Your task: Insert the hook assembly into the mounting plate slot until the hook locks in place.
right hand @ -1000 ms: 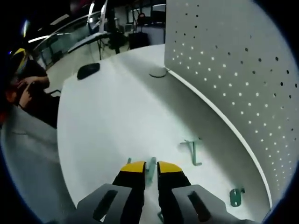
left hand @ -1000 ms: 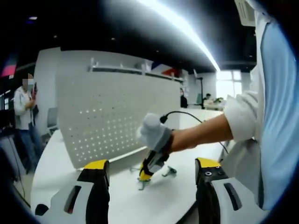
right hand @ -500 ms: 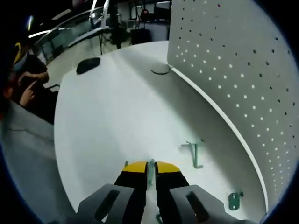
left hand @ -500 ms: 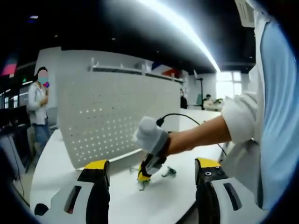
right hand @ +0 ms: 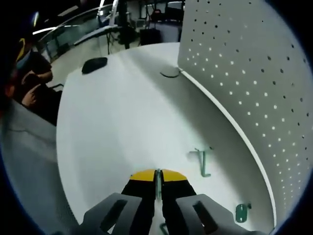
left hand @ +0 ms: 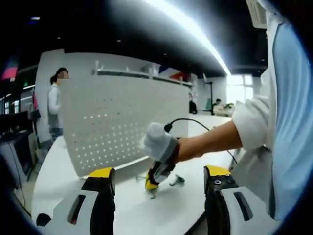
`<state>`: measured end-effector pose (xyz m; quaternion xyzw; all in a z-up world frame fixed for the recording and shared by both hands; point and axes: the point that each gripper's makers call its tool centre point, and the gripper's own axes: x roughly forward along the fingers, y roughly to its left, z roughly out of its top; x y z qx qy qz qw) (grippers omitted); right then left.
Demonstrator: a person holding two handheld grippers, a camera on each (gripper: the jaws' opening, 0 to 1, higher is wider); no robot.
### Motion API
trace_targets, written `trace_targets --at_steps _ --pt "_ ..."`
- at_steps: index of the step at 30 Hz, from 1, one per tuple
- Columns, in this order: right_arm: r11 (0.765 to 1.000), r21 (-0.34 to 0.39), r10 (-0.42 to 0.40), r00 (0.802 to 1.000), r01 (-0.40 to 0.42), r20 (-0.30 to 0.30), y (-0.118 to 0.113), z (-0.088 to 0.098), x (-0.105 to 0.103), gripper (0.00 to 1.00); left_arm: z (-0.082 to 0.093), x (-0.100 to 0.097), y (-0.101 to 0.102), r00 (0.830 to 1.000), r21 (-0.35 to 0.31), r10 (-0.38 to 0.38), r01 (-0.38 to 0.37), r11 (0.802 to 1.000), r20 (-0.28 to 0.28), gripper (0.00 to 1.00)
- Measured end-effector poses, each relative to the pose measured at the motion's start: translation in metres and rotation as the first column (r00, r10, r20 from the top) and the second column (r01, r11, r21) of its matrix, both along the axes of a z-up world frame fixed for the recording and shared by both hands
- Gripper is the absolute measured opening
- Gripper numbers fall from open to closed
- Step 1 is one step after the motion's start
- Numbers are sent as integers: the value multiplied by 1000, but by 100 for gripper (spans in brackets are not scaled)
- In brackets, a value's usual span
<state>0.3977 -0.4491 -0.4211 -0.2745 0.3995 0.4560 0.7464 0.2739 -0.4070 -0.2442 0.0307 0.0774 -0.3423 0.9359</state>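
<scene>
Table [right hand: 112,122] white, pegboard [right hand: 254,73] upright | right tongs [right hand: 157,177] clamp green hook [right hand: 158,182] | left tongs [left hand: 156,178] apart

The green hook [right hand: 158,180] lies mostly hidden between closed jaws.

No text, label, brand, number or sign can be read in either view; the white perforated panel [left hand: 122,122] at the far edge of the desk [right hand: 122,122] carries only rows of holes; the coloured shapes above the panel in the left gripper view are too blurred to read.
</scene>
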Motion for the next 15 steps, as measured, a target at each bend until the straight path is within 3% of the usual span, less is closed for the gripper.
trace_targets --at_steps 15 --pt "1000 1 9 1000 -9 1 -2 3 2 0 0 1 0 1000 5 7 -7 1000 -2 75"
